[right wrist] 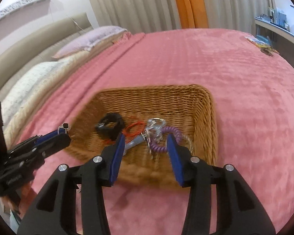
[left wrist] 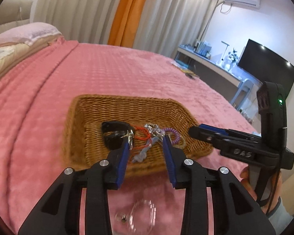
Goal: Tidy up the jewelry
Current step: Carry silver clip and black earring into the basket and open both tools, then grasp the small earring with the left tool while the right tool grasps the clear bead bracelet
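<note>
A tan woven basket [right wrist: 205,105] sits on a pink waffle-textured bedspread [right wrist: 235,74]. Inside lie a black band [right wrist: 109,125], red cord [right wrist: 135,130] and purple coil [right wrist: 171,132]; far off, grey curtains [left wrist: 162,15] flank an orange strip [left wrist: 127,13].

"DAS" on right tongs [left wrist: 194,132] body

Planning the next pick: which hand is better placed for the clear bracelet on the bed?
Left, probably: the bracelet lies just below the left gripper, its jaws open, before the basket; the right gripper points over the basket.
</note>
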`<state>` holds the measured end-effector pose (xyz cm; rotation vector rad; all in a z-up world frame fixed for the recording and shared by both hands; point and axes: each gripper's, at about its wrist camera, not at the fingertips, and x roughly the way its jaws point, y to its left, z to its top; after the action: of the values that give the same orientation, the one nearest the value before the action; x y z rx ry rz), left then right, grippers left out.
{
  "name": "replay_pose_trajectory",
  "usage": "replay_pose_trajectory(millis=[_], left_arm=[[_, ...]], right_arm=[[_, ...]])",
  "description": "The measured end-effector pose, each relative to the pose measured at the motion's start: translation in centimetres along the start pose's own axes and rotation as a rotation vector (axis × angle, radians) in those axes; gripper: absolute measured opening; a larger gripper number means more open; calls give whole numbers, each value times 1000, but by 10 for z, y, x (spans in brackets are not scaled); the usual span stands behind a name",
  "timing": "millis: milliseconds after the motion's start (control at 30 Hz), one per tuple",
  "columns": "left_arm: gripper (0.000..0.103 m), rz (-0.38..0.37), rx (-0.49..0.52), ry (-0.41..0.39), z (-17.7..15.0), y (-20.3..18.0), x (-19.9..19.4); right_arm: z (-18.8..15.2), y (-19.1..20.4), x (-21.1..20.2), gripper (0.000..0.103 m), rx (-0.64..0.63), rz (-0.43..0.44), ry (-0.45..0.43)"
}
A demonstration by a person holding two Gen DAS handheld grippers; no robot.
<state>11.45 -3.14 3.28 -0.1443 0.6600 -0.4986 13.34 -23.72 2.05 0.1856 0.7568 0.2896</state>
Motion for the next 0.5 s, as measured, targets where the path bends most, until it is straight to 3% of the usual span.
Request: replay_pose_trajectory(millis=[167,400,500], left_arm=[[33,39,-46,-6,-34,11,-39],[31,73,-134,67,-87,36,-46],[31,70,-117,66,-96,39,-45]], right_arm=[[-35,26,-21,41,-17,40,25],[-81,57,19,41,-24,74,157],[-91,62,25,41,-31,64,173]])
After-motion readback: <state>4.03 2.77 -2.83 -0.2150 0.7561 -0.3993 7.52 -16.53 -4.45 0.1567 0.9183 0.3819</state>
